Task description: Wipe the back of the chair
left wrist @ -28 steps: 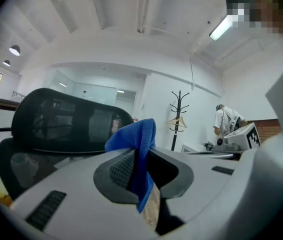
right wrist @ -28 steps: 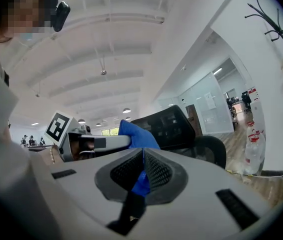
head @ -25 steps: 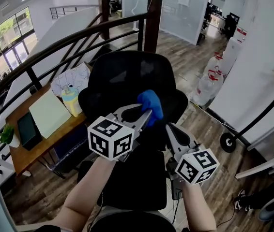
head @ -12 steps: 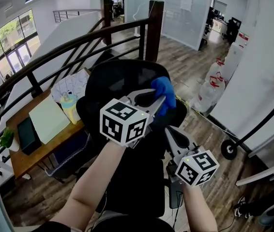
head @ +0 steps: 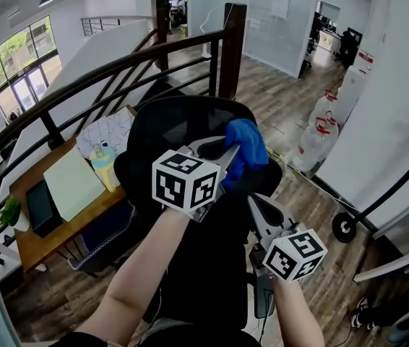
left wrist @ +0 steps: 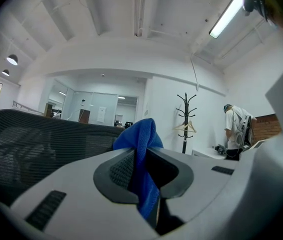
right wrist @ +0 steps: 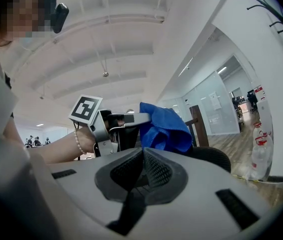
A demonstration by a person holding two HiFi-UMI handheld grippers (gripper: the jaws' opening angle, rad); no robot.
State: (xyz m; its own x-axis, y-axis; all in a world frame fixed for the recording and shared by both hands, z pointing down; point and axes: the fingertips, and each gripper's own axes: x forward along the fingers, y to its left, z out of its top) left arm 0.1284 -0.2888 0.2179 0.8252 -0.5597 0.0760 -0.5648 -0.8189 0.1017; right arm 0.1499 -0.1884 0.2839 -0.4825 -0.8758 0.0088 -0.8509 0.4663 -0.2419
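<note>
My left tongs (head: 225, 151) clamped the blue cloth (head: 248, 147) at the top edge of the chair back (head: 167, 125). Right tongs (head: 255, 204) lower down, pressed together, empty.

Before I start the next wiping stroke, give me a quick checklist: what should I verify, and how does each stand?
1. Cloth gripped: ok, blue cloth pinched between the left gripper's jaws.
2. Cloth at chair back: ok, by its top edge.
3. Cloth pressing the mesh: cannot tell.
4. Right gripper clear: ok, shut, empty, below the cloth.
5. Chair back free of other things: ok.
</note>
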